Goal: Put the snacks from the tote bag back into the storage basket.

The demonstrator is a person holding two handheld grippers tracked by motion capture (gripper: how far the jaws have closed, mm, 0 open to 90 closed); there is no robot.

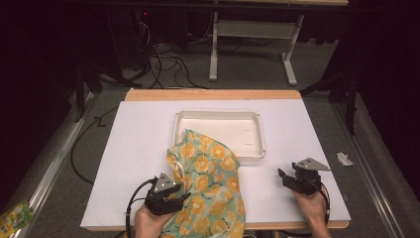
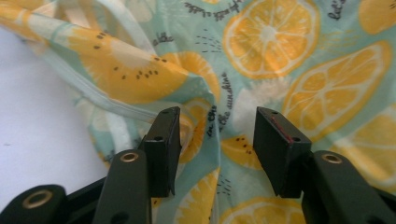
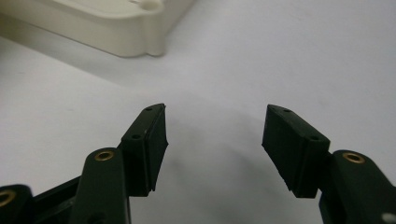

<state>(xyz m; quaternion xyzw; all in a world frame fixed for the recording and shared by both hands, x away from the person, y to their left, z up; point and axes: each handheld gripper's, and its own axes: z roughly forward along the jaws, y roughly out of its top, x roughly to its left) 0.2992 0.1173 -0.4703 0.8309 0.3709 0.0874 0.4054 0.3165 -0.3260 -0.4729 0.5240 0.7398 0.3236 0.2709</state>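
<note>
Here the lemon-print cloth bag (image 1: 210,186) lies crumpled from the worktop's (image 1: 138,148) near edge up to the white tray (image 1: 218,117), its top draped over the tray's near rim; tray otherwise empty. Left tongs (image 1: 179,194) gape over a fold, ready to pinch. Right tongs (image 1: 283,176) gape, idle near the near right corner.

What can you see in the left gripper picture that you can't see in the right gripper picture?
The left gripper view has the orange-slice cloth, a mint fabric printed with citrus slices and small writing, bunched right in front of the open left hand-held gripper. The right gripper view has a corner of the cream tray, lying ahead of the open right hand-held gripper, with bare surface between the jaws. Both share the white table sheet and a pair of black jaws rising from the bottom, spread apart.
</note>
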